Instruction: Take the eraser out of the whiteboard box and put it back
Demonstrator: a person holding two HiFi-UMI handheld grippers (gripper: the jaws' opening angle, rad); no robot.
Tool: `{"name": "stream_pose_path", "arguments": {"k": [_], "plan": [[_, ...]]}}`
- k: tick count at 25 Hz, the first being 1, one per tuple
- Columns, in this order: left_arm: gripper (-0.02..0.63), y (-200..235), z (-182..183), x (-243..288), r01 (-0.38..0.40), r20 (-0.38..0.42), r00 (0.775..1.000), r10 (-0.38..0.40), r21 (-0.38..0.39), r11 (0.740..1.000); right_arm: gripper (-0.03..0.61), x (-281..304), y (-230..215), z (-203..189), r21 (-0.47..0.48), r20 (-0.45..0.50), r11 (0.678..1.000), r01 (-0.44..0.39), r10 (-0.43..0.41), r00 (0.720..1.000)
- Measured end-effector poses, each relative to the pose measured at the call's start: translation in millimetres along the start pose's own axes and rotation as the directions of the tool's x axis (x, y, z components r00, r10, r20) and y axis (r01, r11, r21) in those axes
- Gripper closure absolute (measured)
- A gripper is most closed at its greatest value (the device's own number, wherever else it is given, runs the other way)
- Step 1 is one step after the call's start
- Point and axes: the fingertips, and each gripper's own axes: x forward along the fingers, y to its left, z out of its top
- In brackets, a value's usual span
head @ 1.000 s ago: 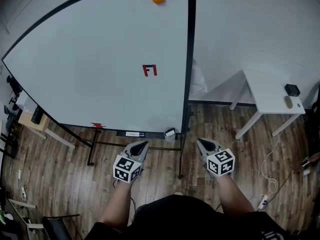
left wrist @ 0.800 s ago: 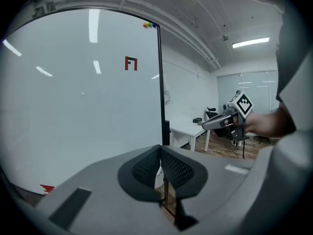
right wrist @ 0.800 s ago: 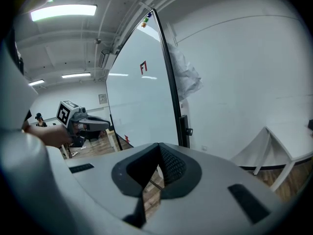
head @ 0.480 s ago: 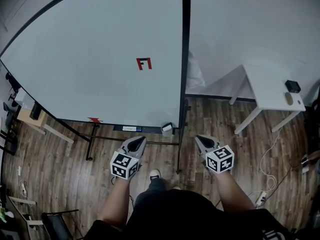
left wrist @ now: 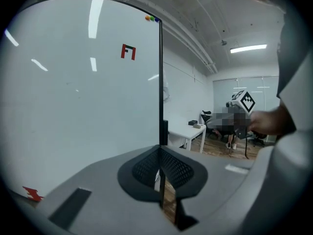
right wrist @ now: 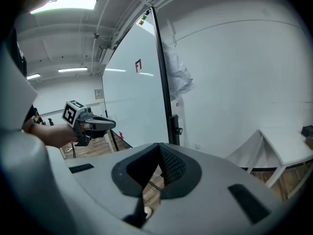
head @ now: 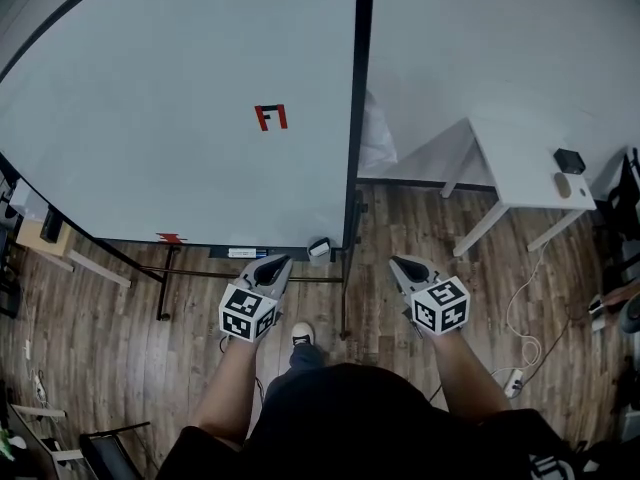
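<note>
Wooden floor lies beneath a standing whiteboard. The whiteboard box sits at the right end of its bottom ledge; the eraser is too small to make out. The left gripper and right gripper hover either side below it, fingers pressed together on nothing.

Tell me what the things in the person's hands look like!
The grey plastic left gripper and right gripper taper to a point, with black textured pads inside. Each carries a white cube printed with black square markers. The person wears a black top.
</note>
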Motion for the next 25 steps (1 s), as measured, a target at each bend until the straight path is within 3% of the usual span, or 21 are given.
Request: {"name": "stream_pose_path", "arguments": {"k": [10,16,25], "plan": [[0.6,28.9,-11.5,15.2,0.016,-0.029,0.999,-0.017,-0.011,1.0,0.583,30.6,4.2,-1.0,0.01,-0.025,1.0,-0.004,0.005,1.0],[0.6,36.6,-35.9,31.1,0.06,-0.087,0.994,-0.064,-0.04,0.997,0.583,44.6,1.0,-8.8,0.027,-0.053,1.0,0.007,-0.005,0.999],[0.6,43.6,-47.6,52.4,0.096,-0.11,0.989,-0.101,-0.045,0.994,0.583,62.5,-0.5,-20.9,0.049,-0.085,0.999,0.01,-0.005,0.996]]}}
